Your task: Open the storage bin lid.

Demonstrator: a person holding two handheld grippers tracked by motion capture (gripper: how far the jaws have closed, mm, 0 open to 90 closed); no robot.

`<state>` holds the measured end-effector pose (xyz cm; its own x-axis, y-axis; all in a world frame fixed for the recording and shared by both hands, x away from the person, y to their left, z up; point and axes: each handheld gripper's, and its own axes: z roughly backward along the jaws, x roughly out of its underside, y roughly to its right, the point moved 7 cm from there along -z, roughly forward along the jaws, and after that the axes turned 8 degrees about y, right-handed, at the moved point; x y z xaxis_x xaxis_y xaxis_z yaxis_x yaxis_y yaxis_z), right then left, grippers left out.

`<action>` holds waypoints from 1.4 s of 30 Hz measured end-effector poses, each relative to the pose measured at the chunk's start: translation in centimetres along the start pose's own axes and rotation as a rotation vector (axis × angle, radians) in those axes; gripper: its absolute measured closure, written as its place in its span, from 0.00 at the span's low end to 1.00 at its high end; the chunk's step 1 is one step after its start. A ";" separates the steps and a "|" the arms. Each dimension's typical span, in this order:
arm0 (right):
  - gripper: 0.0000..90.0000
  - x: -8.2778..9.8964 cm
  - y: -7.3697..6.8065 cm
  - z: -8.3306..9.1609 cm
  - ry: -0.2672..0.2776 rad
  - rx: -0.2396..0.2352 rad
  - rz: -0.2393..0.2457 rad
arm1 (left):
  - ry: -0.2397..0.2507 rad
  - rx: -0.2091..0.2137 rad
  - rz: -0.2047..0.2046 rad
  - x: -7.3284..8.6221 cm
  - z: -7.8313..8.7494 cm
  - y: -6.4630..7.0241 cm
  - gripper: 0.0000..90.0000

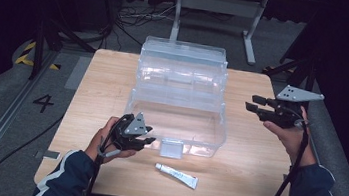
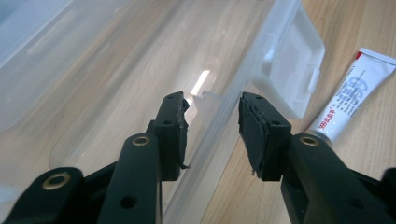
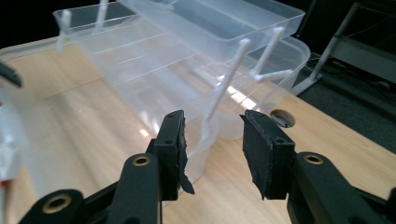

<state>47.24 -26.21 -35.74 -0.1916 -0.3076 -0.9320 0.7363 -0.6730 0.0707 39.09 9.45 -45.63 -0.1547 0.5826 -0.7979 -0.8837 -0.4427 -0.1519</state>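
A clear plastic tiered box (image 1: 179, 86) stands open on the wooden table (image 1: 250, 162), its upper trays swung back on thin white link arms (image 3: 224, 88). My left gripper (image 1: 148, 140) is at the box's front left corner. In the left gripper view its jaws (image 2: 212, 100) straddle the box's front wall (image 2: 219, 121), with a gap on each side, so it is open. A white tube (image 1: 176, 175) lies on the table in front of the box, beside the front latch (image 2: 292, 70). My right gripper (image 1: 252, 101) hovers open to the right of the box, with nothing between its jaws (image 3: 212, 116).
A metal stand (image 1: 219, 5) and loose cables sit on the floor beyond the table's far edge. A rail and a painted number 4 (image 1: 43, 103) lie on the floor at the left. The table has a small round hole (image 3: 282, 117) near the box's far end.
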 end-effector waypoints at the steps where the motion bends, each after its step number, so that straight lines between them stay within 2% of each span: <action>1: 0.66 0.2 -0.5 0.4 -0.004 -0.011 0.005 | 0.002 -0.006 -0.002 0.0 0.2 0.0 0.67; 2: 0.66 0.2 -0.5 0.4 -0.004 -0.011 0.005 | 0.002 -0.006 -0.002 0.0 0.2 0.0 0.66; 6: 0.66 0.9 -2.3 1.6 -0.002 -0.055 -0.004 | 0.034 -0.027 0.003 -0.4 1.7 0.1 0.64; 7: 0.66 1.1 -2.7 1.7 -0.013 -0.056 0.010 | 0.040 -0.029 0.005 -0.5 2.1 0.2 0.63; 11: 0.66 1.8 -4.4 1.9 -0.030 -0.084 0.025 | 0.049 -0.066 0.008 -0.2 3.5 0.0 0.62; 15: 0.65 2.3 -6.4 2.0 -0.036 -0.123 0.034 | 0.031 -0.127 0.022 0.9 4.7 0.0 0.56; 20: 0.64 2.9 -8.6 1.8 -0.054 -0.178 0.044 | 0.047 -0.185 0.079 1.9 6.7 -0.3 0.45; 21: 0.64 2.9 -9.0 1.7 -0.047 -0.203 0.035 | 0.047 -0.185 0.079 1.9 6.7 -0.3 0.42; 22: 0.64 2.9 -9.4 1.6 -0.047 -0.213 0.038 | 0.045 -0.186 0.097 2.3 7.2 -0.3 0.40; 24: 0.63 3.0 -9.9 1.2 -0.063 -0.214 0.051 | 0.026 -0.188 0.104 3.0 7.3 -0.3 0.37; 26: 0.61 3.2 -10.7 0.8 -0.074 -0.238 0.064 | -0.009 -0.200 0.111 3.9 7.2 -0.4 0.35; 29: 0.61 3.3 -11.4 0.4 -0.084 -0.252 0.077 | -0.027 -0.193 0.112 4.7 7.2 -0.4 0.32; 31: 0.60 3.6 -12.5 -0.1 -0.107 -0.271 0.108 | -0.047 -0.190 0.128 5.9 7.0 -0.7 0.32; 33: 0.61 3.7 -13.4 -0.4 -0.110 -0.319 0.101 | -0.070 -0.187 0.136 7.0 6.7 -1.0 0.31; 34: 0.61 3.7 -13.4 -0.4 -0.110 -0.319 0.101 | -0.070 -0.187 0.136 7.0 6.7 -1.0 0.31; 36: 0.61 4.2 -14.3 -1.0 -0.138 -0.328 0.128 | -0.106 -0.209 0.133 8.2 6.3 -1.3 0.31; 39: 0.62 5.4 -15.9 -2.3 -0.194 -0.368 0.154 | -0.133 -0.199 0.152 10.0 5.6 -1.7 0.31; 40: 0.62 5.4 -15.9 -2.3 -0.194 -0.368 0.154 | -0.133 -0.199 0.152 10.0 5.6 -1.7 0.31; 42: 0.62 6.0 -16.9 -3.0 -0.227 -0.379 0.188 | -0.136 -0.180 0.168 10.8 5.4 -1.8 0.31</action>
<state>35.62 -14.67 -43.55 -0.1378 -0.5681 -0.8113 0.9486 -0.3115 0.0569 36.67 20.20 -50.82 -0.3609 0.5714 -0.7371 -0.7498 -0.6478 -0.1350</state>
